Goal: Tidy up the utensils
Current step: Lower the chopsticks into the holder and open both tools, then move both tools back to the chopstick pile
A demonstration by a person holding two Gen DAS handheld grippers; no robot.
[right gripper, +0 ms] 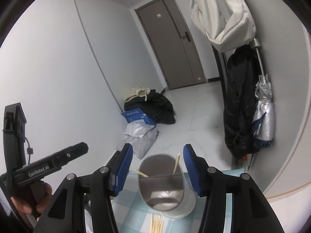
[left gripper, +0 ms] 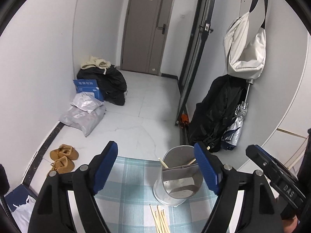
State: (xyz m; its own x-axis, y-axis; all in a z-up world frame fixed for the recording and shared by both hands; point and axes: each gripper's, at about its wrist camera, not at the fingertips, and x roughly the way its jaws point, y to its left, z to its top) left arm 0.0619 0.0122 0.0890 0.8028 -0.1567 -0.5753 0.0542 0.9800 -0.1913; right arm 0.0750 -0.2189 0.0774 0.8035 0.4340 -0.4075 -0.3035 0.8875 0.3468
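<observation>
Loose chopsticks (left gripper: pixel 160 221) lie on the tabletop (left gripper: pixel 128 192) pointing away, toward the upright metal holder (left gripper: pixel 177 176) containing two leaning sticks (right gripper: pixel 176 164). Both grippers' fingers (left gripper: pixel 106 169) (right gripper: pixel 122 169) are spread wide, empty.

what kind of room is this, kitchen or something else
Not a kitchen, by the look of it: probably a home entryway or hall. A closed door stands at the far end, shoes sit on the tiled floor, and a bag and umbrella hang by the wall.

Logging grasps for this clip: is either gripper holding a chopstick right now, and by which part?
Nothing is held. The left gripper and right gripper are both open and empty.
</observation>
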